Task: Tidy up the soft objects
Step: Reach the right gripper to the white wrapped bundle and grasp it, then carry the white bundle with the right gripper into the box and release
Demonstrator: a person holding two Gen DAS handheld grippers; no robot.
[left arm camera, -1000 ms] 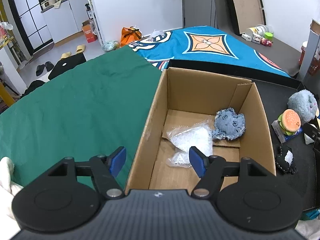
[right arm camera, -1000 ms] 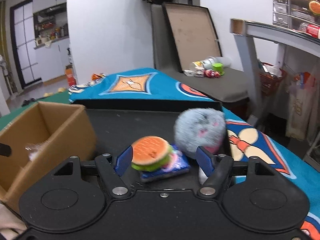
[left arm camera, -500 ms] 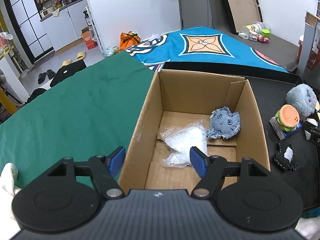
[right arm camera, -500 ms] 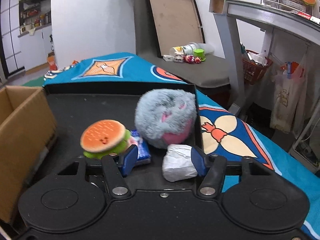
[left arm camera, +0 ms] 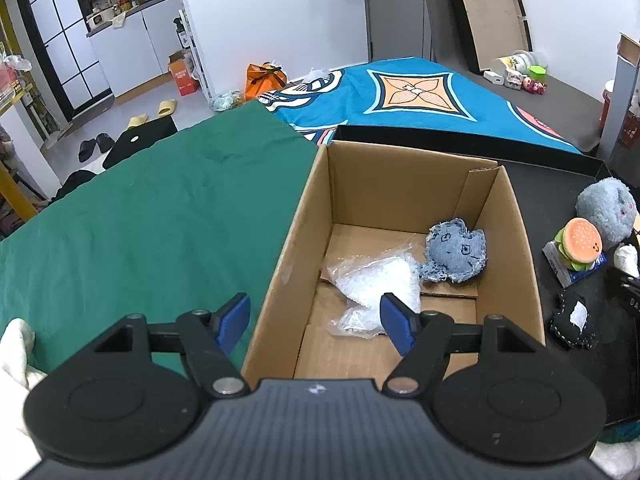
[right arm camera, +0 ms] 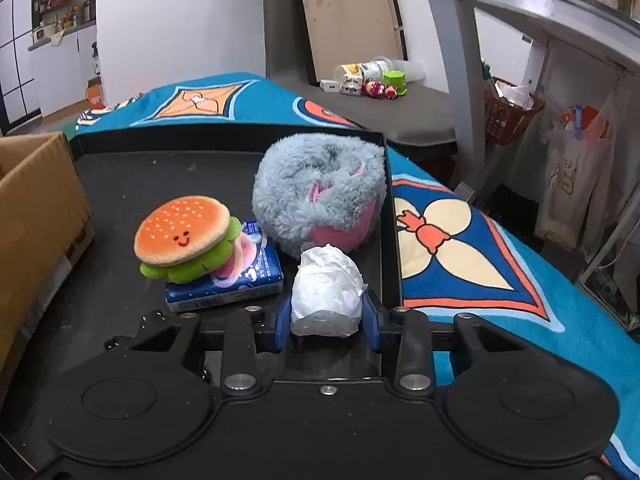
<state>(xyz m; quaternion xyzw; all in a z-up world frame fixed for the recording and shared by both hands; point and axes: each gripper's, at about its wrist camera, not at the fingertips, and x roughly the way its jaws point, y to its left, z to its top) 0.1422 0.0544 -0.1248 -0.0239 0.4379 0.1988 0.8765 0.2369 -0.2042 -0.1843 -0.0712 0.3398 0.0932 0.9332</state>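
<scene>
Bundle, white, crumpled: on black tray, between pads of right claw, jaws closing against its sides. Left claw: jaws wide, empty, above cardboard box holding denim plush.

The left wrist camera sits behind the left tool and looks steeply down and forward. It faces into an open cardboard box close below, with a green cloth to the left and a black tray to the right.

The right wrist camera sits behind the right tool and looks forward at a shallower downward angle, very near the tray floor.

Both views share the tray, the box wall, a burger plush, a grey furry plush, the white wad and the far blue patterned cloth.
</scene>
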